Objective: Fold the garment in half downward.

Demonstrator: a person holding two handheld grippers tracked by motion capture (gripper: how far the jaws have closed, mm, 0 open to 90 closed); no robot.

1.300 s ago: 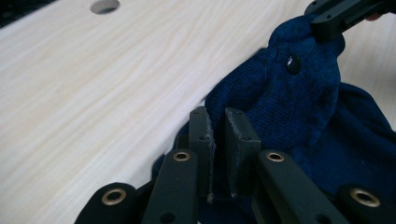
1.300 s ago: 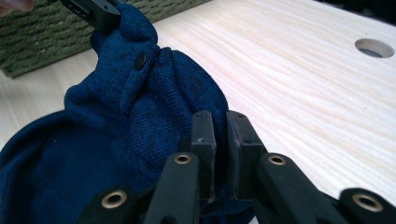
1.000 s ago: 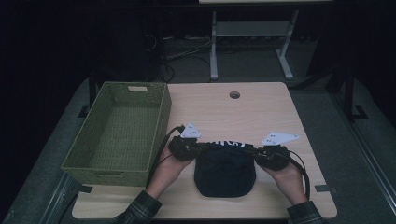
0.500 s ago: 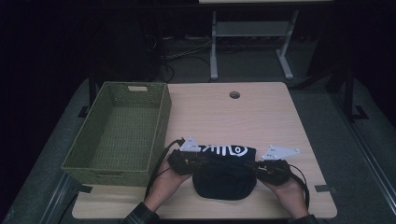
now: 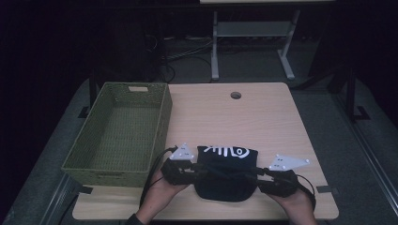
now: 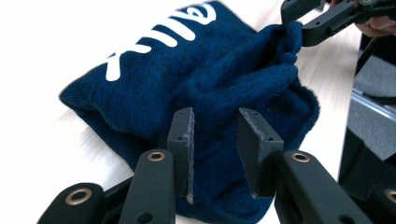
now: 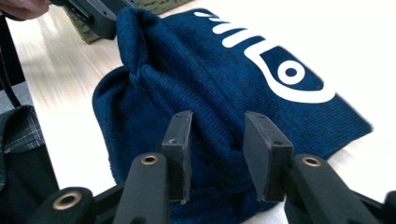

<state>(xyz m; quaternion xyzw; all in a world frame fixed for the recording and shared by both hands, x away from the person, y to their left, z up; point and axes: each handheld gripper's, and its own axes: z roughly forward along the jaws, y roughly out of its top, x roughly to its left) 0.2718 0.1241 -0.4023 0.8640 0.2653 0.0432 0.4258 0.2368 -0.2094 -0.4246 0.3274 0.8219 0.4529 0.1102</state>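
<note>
the pale wood bench [image 5: 263, 117] carries everything, with a round cable hole [image 5: 235, 95] near its far edge. on its left side stands a green woven basket [image 5: 119, 133], long side running away from the person. just right of the basket's near corner, close to the bench's near edge, lies a dark blue knitted garment [image 5: 225, 173] with a white fish-skeleton print [image 5: 227, 151] on its far part — it sits crumpled, with a raised fold along the middle, flat on the wood.

the left gripper [image 5: 195, 169] meets the garment's left edge and the right gripper [image 5: 260, 174] its right edge, each held in a hand at the near edge, each topped by a grey three-cornered plate. the left gripper's fingers [image 6: 184, 140] have just been opening; they stand a narrow gap apart with blue knit showing between and behind them, and the pads do not press on it. the right gripper's fingers [image 7: 180, 140] have likewise just been opening, parted narrowly over the cloth, no grip on it.
</note>
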